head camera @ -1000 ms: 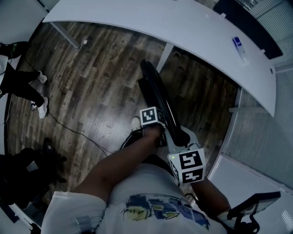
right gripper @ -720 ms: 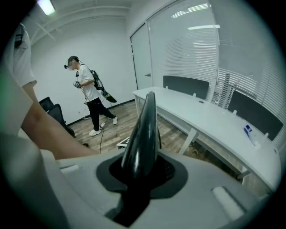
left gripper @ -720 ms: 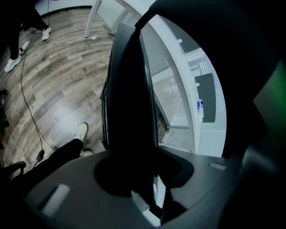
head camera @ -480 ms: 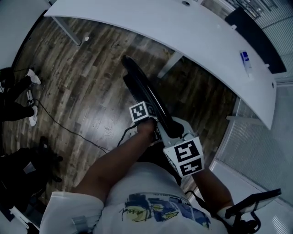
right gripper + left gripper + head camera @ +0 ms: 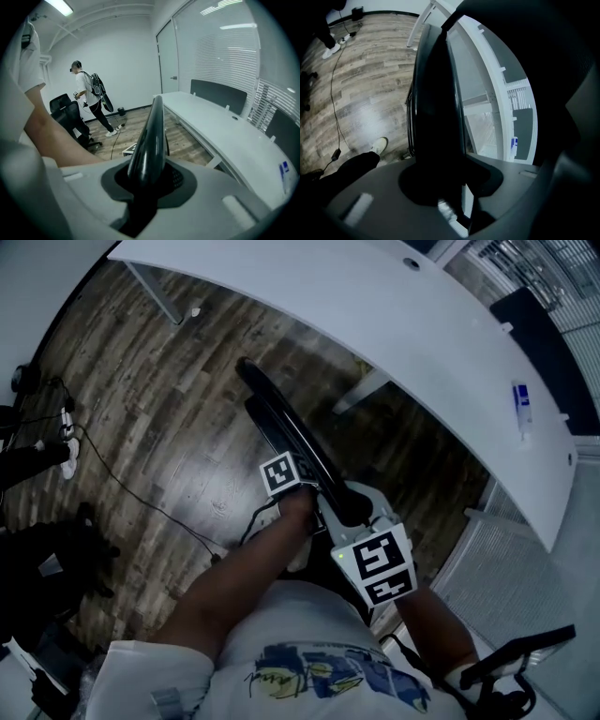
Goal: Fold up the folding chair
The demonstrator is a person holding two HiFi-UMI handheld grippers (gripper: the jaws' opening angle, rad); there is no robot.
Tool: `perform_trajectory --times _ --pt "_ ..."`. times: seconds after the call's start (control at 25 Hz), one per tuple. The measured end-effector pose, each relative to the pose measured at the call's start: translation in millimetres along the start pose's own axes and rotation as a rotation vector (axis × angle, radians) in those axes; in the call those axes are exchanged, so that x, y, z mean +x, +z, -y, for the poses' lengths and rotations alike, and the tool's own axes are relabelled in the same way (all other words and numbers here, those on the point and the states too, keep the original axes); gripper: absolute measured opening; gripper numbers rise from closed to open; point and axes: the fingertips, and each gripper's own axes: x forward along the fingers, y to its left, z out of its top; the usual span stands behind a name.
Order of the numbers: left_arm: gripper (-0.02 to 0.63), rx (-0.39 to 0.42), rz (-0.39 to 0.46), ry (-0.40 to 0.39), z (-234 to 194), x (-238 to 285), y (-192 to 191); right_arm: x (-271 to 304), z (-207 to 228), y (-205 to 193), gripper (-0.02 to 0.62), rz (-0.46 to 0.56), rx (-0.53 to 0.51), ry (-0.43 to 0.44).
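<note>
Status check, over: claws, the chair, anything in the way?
Left claw and right claw both shut on the chair. Chair folded flat. White desk close on its right; cable on the floor to its left.

No word, number or brand can be read anywhere. The cube [image 5: 286,474] on the left gripper [image 5: 440,185] and the cube [image 5: 380,565] on the right gripper [image 5: 145,183] carry only black-and-white square patterns, no letters. The shirt print [image 5: 314,673], behind the jaws, is too blurred to read. The label of the blue-and-white item [image 5: 522,407] on the desk [image 5: 412,315], well beyond the jaws, is too small.
</note>
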Motion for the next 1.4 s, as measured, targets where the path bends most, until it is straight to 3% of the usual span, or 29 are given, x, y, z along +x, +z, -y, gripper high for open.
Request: perform_trajectory --times 0.32,0.6,0.92,1.4 --pt "0.133 -0.131 0.084 0.025 35 43 16 1 68 -8 0.077 -0.011 -0.077 0.143" --pt "0.134 -0.208 0.146 0.029 59 77 25 1 109 -18 0.077 -0.018 -0.144 0.212" --pt "0.133 -0.240 0.177 0.045 89 108 27 -8 160 -31 0.077 -0.004 -0.156 0.264" --pt "0.132 -0.249 0.159 0.043 126 134 47 -4 225 -26 0.077 -0.003 -0.107 0.291"
